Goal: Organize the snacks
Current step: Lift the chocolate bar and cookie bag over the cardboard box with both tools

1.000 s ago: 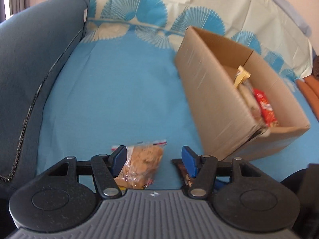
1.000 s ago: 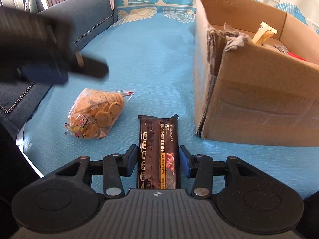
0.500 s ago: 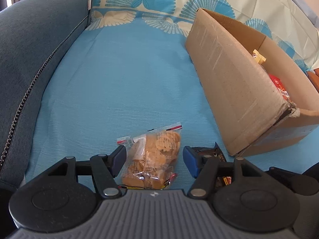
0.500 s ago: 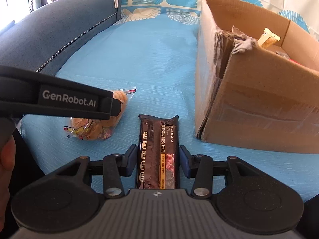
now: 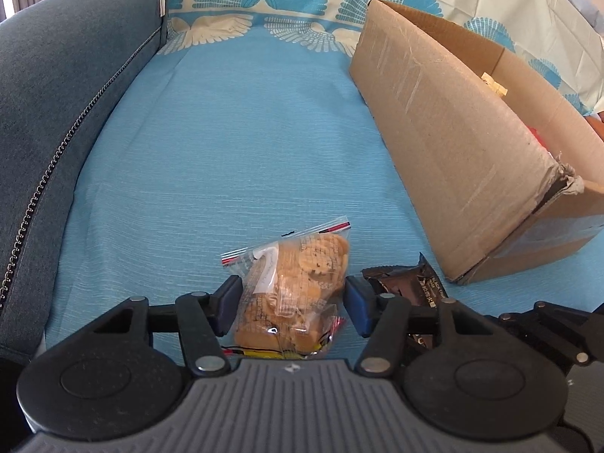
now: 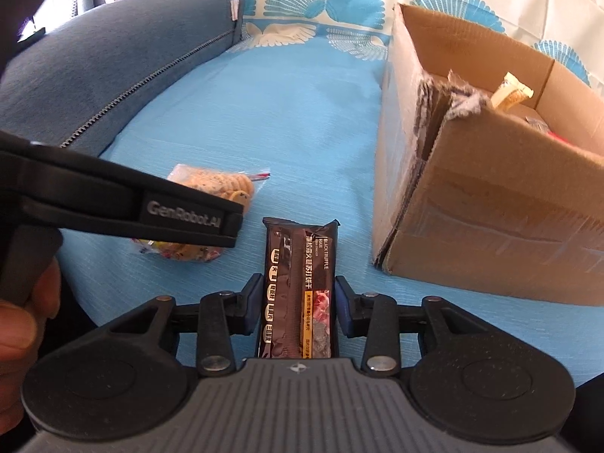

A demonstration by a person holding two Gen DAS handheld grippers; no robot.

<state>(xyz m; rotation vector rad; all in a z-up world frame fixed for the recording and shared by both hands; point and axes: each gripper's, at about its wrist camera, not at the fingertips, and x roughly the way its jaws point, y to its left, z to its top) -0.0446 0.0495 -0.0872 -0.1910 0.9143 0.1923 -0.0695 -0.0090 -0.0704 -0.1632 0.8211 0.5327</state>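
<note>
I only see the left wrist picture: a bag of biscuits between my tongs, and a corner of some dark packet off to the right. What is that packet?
Observer: It's a long dark snack packet printed BLACK TRUFFLE, lying flat on the blue cloth.
Operator: Is the other pair of tongs holding it?
Observer: The right tongs straddle its near end. They are open and not visibly squeezing it.
Operator: And what's inside the box?
Observer: In the cardboard box, a cream wrapper stands up near the far wall. The rest is mostly hidden.
</note>
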